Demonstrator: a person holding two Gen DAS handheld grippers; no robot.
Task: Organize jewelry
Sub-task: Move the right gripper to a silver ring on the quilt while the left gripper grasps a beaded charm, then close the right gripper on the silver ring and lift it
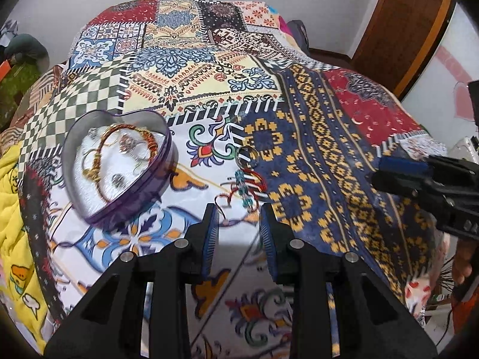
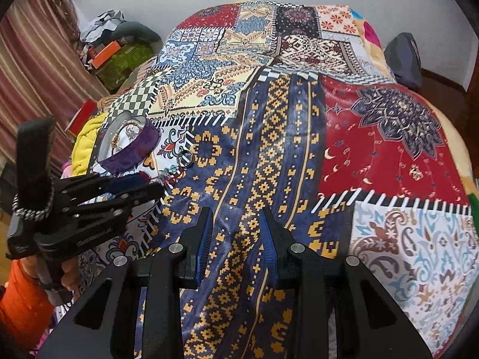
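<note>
Both tools, left (image 1: 238, 218) and right (image 2: 236, 224), are parted and empty; loose bracelets (image 1: 244, 184) lie beside the heart-shaped tin (image 1: 119, 167), awaiting sorting.

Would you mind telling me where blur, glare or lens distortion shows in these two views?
Left wrist view: the heart-shaped box has a smeared near rim and glare on its pale lining; the right gripper is blurred. Right wrist view: the bedspread bulges from fisheye distortion; corners are dark.

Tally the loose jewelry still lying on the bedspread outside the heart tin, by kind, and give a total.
Metal ring: 1
Beaded bracelet with red cord: 1
Total: 2
Both lie on the bedspread, right of the heart tin, whose tangled contents are left uncounted.
</note>
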